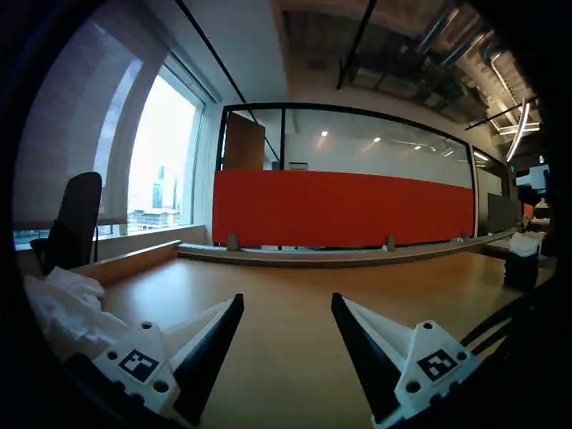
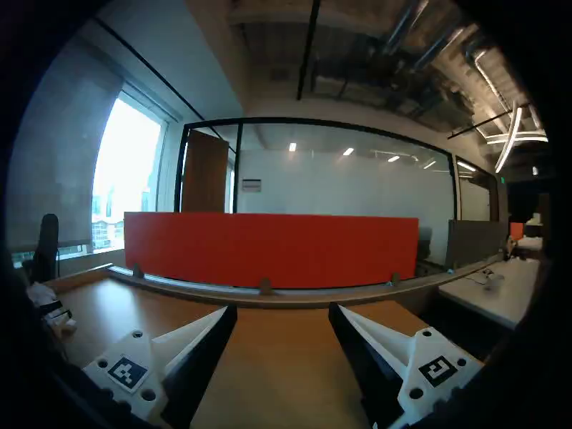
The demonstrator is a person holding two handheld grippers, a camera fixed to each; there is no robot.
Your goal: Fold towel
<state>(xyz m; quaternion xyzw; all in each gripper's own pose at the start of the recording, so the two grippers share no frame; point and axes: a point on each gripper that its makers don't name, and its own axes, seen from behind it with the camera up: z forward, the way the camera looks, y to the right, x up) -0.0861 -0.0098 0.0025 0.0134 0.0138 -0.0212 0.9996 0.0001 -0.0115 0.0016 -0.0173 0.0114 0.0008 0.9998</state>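
One white towel [image 1: 64,307] lies crumpled on the wooden desk [image 1: 400,279] at about eight o'clock in your left gripper view, just beside one finger of your left gripper [image 1: 286,297]. Both grippers are released, jaws spread with bare desk between them. Your right gripper [image 2: 282,309] faces the orange partition [image 2: 272,250] at twelve o'clock.

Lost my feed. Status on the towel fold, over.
Left gripper open, empty. Right gripper open, empty. Towel crumpled on table, left of left gripper, not gripped. Nothing seen blocking.
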